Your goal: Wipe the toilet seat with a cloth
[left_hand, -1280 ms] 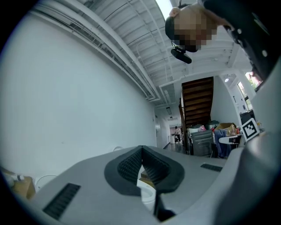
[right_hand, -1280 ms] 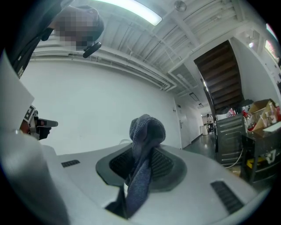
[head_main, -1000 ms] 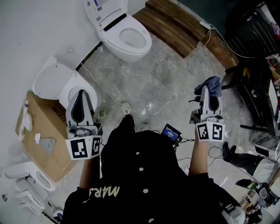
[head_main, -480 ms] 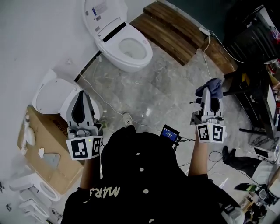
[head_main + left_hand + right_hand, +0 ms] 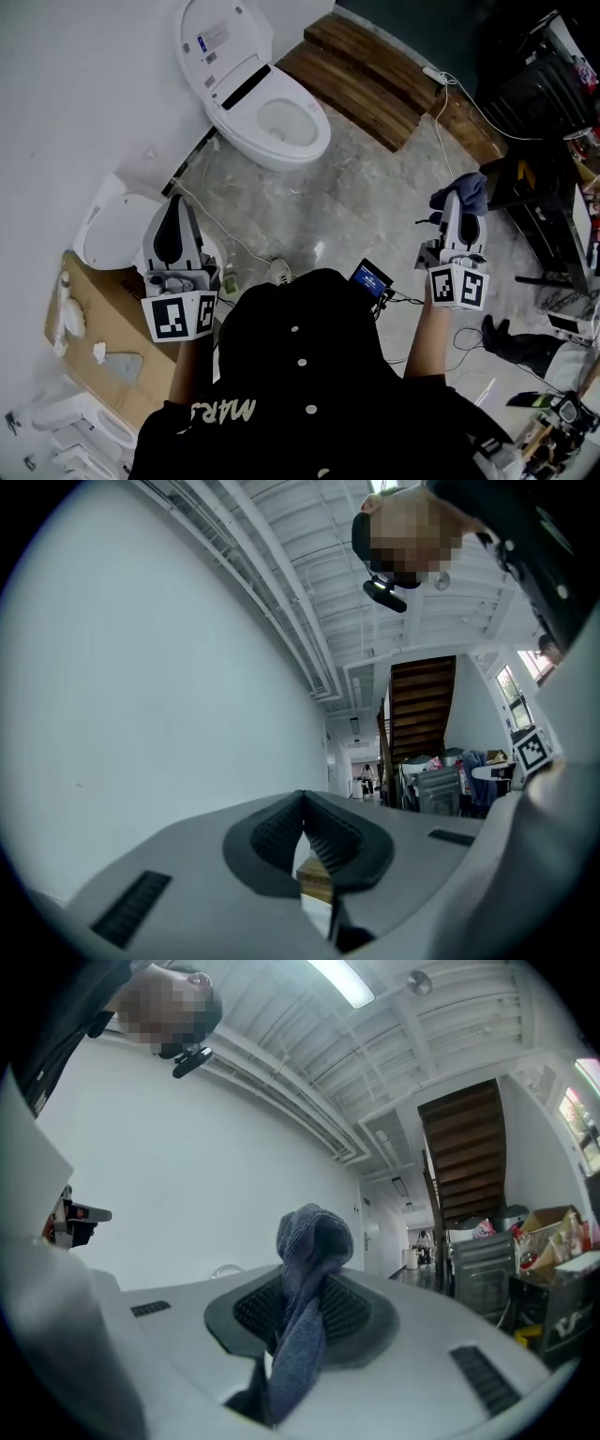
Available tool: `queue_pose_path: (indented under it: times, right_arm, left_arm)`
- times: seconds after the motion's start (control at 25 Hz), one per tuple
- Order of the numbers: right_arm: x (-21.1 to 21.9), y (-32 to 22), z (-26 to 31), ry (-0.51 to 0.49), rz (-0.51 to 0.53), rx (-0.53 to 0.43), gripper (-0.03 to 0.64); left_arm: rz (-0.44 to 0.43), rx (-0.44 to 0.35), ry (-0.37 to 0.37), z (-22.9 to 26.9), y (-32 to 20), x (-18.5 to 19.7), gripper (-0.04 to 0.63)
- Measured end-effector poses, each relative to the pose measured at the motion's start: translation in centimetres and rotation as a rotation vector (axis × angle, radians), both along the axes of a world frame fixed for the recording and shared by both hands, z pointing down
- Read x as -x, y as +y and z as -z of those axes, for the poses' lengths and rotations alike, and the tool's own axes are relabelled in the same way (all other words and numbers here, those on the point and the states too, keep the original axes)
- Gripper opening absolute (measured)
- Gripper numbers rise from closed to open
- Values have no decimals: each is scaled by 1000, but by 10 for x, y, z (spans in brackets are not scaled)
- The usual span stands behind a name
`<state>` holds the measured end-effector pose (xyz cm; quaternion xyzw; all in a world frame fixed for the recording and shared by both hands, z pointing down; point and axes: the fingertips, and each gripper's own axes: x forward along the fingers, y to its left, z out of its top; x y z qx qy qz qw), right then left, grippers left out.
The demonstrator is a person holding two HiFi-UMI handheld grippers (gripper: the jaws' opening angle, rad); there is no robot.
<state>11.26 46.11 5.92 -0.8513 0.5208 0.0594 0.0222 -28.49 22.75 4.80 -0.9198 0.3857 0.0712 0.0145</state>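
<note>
Pinching one cloth (image 5: 314,1234), right claw (image 5: 457,206)

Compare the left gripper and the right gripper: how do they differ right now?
The left gripper has its jaws together on nothing; the right gripper has its jaws shut on a blue-grey cloth. In the head view the left gripper overlaps a white toilet, the right gripper the floor. Both are held out ahead of the person.
</note>
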Motion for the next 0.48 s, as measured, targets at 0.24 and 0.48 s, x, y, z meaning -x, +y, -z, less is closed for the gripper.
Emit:
queue_pose_path:
  times: [0.24, 0.48]
  right_arm:
    - [-17, 1, -8, -19, -55, 0, 87]
    - [-37, -17, -17, -28, -48, 15, 89]
  left_arm:
    - [-15, 9, -15, -5, -19, -7, 8]
    - [-18, 26, -30, -14, -31, -31, 8]
